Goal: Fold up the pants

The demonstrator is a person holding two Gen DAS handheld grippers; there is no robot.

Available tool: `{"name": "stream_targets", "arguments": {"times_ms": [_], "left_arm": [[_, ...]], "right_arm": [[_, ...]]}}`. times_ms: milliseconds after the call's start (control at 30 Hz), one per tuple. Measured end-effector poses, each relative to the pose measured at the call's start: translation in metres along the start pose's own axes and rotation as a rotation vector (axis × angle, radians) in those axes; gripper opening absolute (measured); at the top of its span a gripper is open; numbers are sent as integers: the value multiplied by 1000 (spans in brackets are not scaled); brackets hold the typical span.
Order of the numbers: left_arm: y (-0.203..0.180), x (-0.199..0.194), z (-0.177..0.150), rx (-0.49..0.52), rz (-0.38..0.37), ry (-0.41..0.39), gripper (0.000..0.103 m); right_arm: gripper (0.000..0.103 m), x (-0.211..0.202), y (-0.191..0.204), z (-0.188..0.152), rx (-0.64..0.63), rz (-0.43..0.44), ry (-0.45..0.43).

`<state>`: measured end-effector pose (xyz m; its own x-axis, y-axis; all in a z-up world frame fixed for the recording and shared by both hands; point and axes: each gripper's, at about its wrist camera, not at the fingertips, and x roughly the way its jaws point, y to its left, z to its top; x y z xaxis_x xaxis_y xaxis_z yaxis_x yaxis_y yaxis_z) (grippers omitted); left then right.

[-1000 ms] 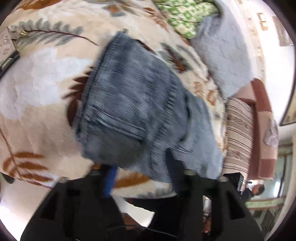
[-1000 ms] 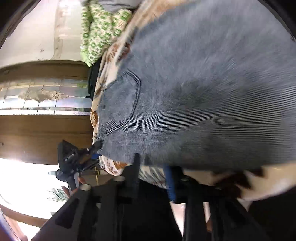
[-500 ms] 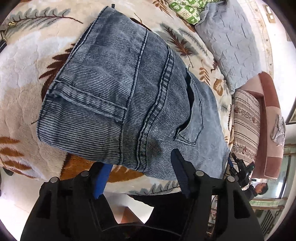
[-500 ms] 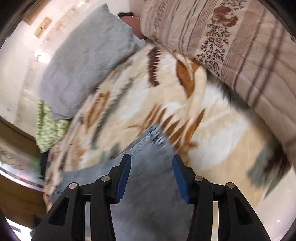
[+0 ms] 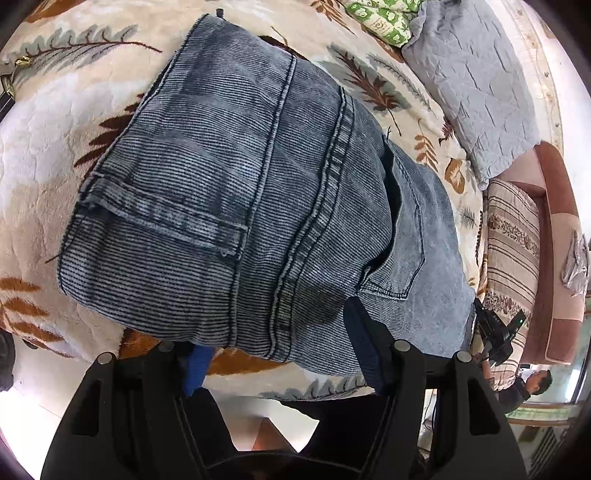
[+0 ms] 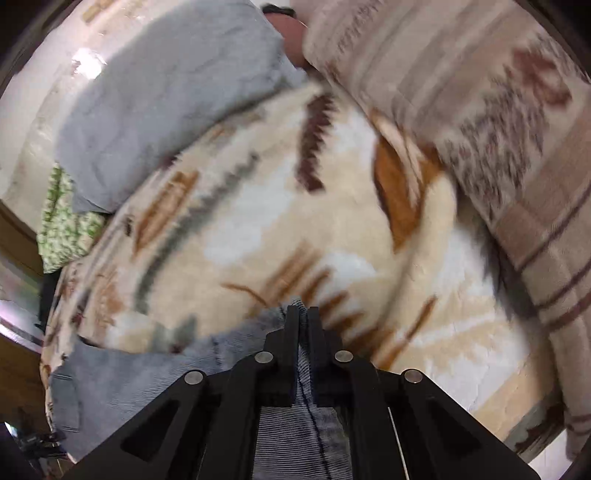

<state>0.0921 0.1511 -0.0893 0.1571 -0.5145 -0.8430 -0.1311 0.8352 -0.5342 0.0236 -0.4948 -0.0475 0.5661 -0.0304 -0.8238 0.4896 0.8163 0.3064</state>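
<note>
Pants point(image 5: 236, 206) lie folded over on the bed point(image 5: 44, 155), on a leaf-print blanket point(image 5: 373, 85), close to the bed's near edge. Grey-blue ribbed denim; hem flap and double seam face up, back pocket toward the right side.

Left claw point(image 5: 280, 354): jaws wide apart, straddling the near edge of the pants. Right finger point(image 5: 364, 343) sits against the cloth by the pocket; the blue pad of the left finger is partly tucked under the fold. No grip on anything.

Right claw point(image 6: 303, 325): jaws nearly together, pinching a strip of pants point(image 6: 306, 373) between them. Cloth runs back between the fingers toward the camera. Right view is motion-blurred.

Grey pillow point(image 5: 476, 77) and green-patterned cloth point(image 5: 384, 18) at the bed's far side. Striped floral cushion point(image 5: 513, 236) at the right edge of the bed, well apart from the pants.
</note>
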Motion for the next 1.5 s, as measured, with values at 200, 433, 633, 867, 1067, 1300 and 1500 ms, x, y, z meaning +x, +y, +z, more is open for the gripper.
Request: {"name": "stream_targets", "arguments": {"times_ms": [200, 433, 633, 867, 1067, 1300, 1500], "left_arm": [[-6, -5, -9, -14, -13, 36, 66], [-61, -14, -41, 175, -84, 122, 67], [-130, -6, -51, 363, -48, 140, 72], [-212, 21, -56, 546, 77, 136, 72], [-290, 56, -68, 766, 190, 126, 72], [-377, 119, -67, 865, 164, 220, 72], [-431, 177, -69, 919, 178, 288, 72]], "right_arm": [[19, -43, 1, -17, 2, 46, -25], [49, -85, -22, -57, 117, 124, -76], [60, -99, -37, -93, 180, 161, -66], [73, -123, -53, -123, 173, 152, -122], [77, -127, -77, -148, 239, 255, -156], [77, -102, -70, -159, 240, 357, -149], [77, -76, -62, -165, 252, 379, -101]]}}
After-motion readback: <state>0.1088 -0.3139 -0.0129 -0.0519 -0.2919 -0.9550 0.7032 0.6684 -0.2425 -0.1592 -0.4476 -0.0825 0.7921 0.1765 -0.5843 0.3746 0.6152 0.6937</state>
